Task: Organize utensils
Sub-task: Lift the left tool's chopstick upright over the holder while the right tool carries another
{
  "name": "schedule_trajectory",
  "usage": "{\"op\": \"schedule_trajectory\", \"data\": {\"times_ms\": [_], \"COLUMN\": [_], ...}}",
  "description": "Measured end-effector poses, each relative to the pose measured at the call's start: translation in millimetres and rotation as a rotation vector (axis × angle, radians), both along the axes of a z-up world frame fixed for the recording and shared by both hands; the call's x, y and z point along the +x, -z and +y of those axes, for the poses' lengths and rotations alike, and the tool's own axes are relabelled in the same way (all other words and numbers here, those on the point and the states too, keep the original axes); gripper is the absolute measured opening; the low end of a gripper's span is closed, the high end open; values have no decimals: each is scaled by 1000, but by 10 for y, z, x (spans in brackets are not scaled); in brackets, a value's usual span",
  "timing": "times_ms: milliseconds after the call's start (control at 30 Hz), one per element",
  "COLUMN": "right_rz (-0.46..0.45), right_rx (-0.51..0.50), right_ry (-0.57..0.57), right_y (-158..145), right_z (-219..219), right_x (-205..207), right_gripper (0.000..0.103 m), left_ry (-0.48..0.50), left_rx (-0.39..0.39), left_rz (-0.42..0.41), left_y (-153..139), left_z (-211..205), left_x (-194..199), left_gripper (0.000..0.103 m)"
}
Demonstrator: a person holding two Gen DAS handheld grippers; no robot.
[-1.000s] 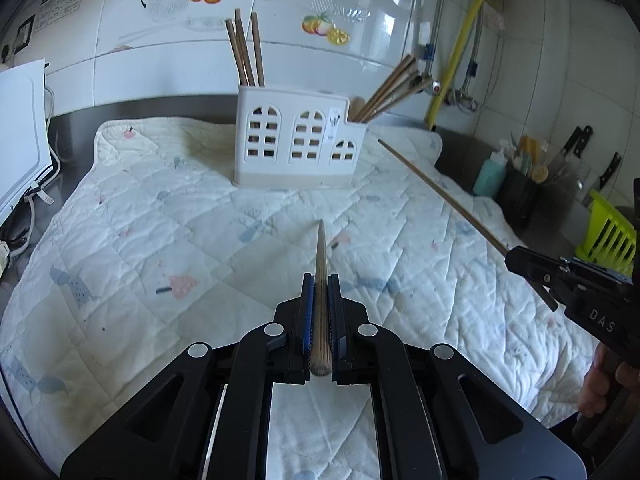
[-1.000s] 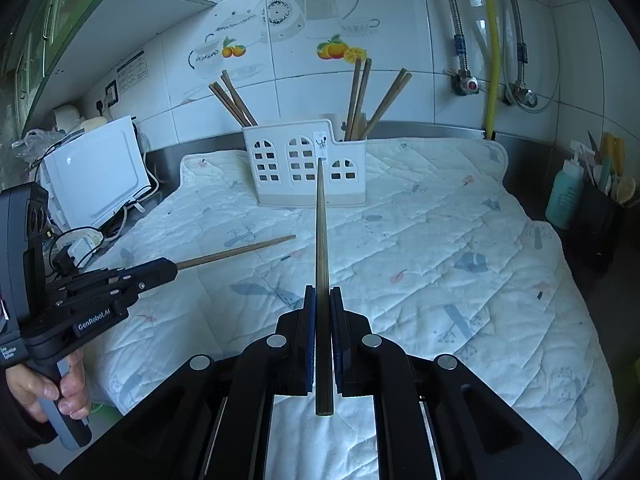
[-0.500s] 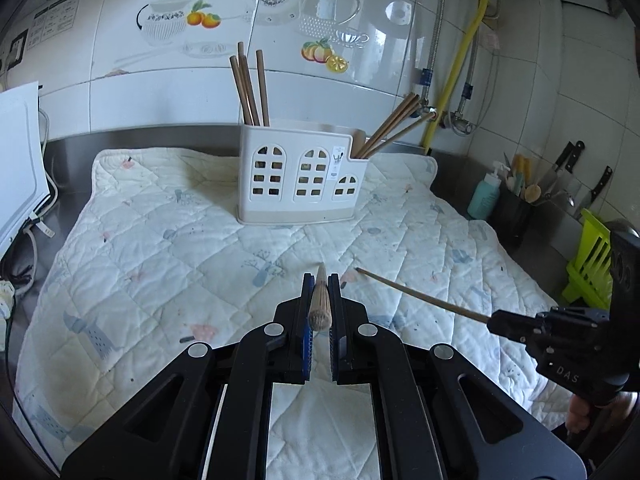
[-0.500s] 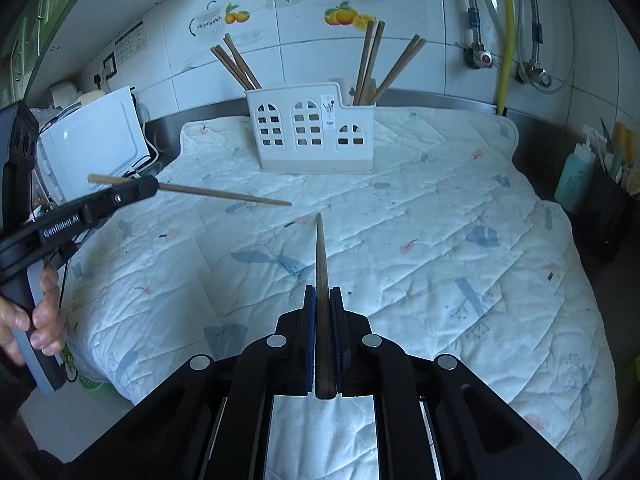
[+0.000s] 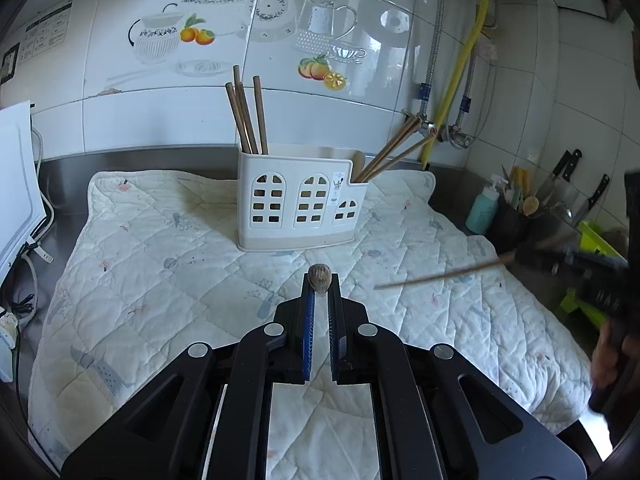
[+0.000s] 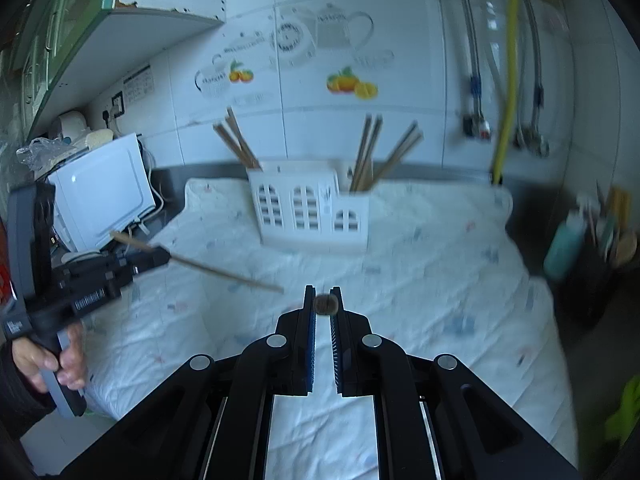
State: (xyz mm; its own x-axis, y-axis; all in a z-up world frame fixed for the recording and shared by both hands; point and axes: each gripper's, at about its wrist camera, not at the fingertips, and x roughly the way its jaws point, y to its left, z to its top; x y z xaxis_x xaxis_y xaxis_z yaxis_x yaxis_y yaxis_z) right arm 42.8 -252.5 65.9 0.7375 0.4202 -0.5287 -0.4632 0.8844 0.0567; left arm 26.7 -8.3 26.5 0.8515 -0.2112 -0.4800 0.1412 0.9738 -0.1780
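Observation:
A white utensil holder [image 5: 300,210] with arched cut-outs stands at the back of the quilted mat [image 5: 160,264], with wooden chopsticks [image 5: 246,114] upright in its left part and more [image 5: 394,148] leaning in its right part. My left gripper [image 5: 319,280] is shut on a wooden chopstick [image 5: 319,278], seen end-on. My right gripper [image 6: 325,300] is shut on another chopstick [image 6: 325,304], also end-on. Each shows in the other's view: the right one's chopstick [image 5: 440,276] and the left one's chopstick [image 6: 224,274]. The holder [image 6: 308,212] is blurred in the right wrist view.
A white appliance [image 6: 100,196] with cables stands left of the mat. At the right are a teal bottle [image 5: 482,210], a dark pot of tools [image 5: 516,216], knives [image 5: 568,172] and a green rack [image 5: 592,240]. Pipes and a yellow hose [image 5: 460,76] run down the tiled wall.
Both grippers have tilted so each chopstick now points down, seen end-on, instead of lying forward. Both have risen and moved nearer the holder. The right view is blurred by motion.

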Motion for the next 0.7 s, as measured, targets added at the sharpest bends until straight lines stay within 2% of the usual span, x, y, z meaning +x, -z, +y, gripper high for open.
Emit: {"op": "schedule_trajectory", "data": {"times_ms": [133,267,400,533,700], "right_rz": [-50,-76,-69,10,122], "right_rx": [11,-28,-73,-148,-211], "right_ry": [-29,-51,-57,-62,-54], "right_y": [-488,-924,-1212,-1261,-1100], "right_z": [31,147,284,478,647], "right_x": [273,589,909,1283,1703], "right_gripper": [7,7,7,7,7], "left_ry": [-8,-1,13,24,34], "left_rx": [-19,-31,-30,-39,-49], "left_rz": [7,5,-14,-33,-70], "left_y": [-22,-63,-152,-273,-480], "left_z": [71,88,85,110,126], "left_x": [72,134,178,256,362], "left_gripper": [5,5,5,5,5]}}
